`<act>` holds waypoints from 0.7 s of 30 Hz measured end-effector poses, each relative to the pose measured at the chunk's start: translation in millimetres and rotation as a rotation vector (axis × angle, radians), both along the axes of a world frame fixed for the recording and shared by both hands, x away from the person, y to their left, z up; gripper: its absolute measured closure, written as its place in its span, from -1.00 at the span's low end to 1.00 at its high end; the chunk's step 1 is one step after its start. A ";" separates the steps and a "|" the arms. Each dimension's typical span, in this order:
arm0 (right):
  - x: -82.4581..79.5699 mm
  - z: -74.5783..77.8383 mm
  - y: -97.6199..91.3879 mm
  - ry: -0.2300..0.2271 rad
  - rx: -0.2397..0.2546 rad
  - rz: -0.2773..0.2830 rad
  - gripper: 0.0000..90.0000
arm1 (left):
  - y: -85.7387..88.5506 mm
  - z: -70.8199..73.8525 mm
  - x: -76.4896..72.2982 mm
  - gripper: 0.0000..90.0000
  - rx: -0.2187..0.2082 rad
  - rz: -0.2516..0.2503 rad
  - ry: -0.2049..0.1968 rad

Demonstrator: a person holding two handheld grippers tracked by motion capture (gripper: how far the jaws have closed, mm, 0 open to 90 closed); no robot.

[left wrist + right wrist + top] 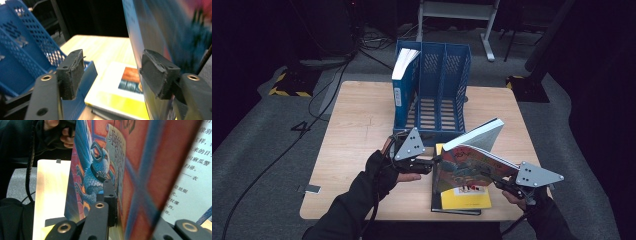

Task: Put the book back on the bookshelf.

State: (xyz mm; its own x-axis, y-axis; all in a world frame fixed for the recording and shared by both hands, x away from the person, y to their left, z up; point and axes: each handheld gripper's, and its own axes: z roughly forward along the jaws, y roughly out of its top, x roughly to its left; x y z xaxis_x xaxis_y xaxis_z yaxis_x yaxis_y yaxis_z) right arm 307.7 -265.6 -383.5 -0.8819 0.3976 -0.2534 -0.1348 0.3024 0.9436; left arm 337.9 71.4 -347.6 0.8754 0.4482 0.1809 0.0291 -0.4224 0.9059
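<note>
While clamped shut on the near edge of the picture book (467, 162), carries it alone with the right tool (501, 183): raised on edge and tilted, in front of the blue rack (460, 85), above the yellow book (464, 199) lying flat on the tabletop (357, 130) before that rack. Beside it, left tool (431, 163) with jaws wide apart, gripping nothing, one pad just beside the picture book's cover, the other toward the rack's front wall.

Likely trouble from here: pivoting or sagging in the single hold, since gripped at one edge only; fanning open of cover and pages, already parted; slipping down onto the yellow book. Also possible: knocking the cover with the open left tool, or catching the rack's front edge on the way to a free slot beside the white book (404, 62).
</note>
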 end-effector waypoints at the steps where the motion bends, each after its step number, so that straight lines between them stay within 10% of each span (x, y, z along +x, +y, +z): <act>1: 0.3 -0.2 -0.2 0.002 0.002 0.003 0.93 | 1.4 -2.5 -0.4 -0.27 0.007 0.002 0.006; 21: -4.1 0.3 0.7 -0.003 -0.008 0.009 0.94 | -0.2 -26.6 -20.0 -0.35 0.004 -0.081 0.120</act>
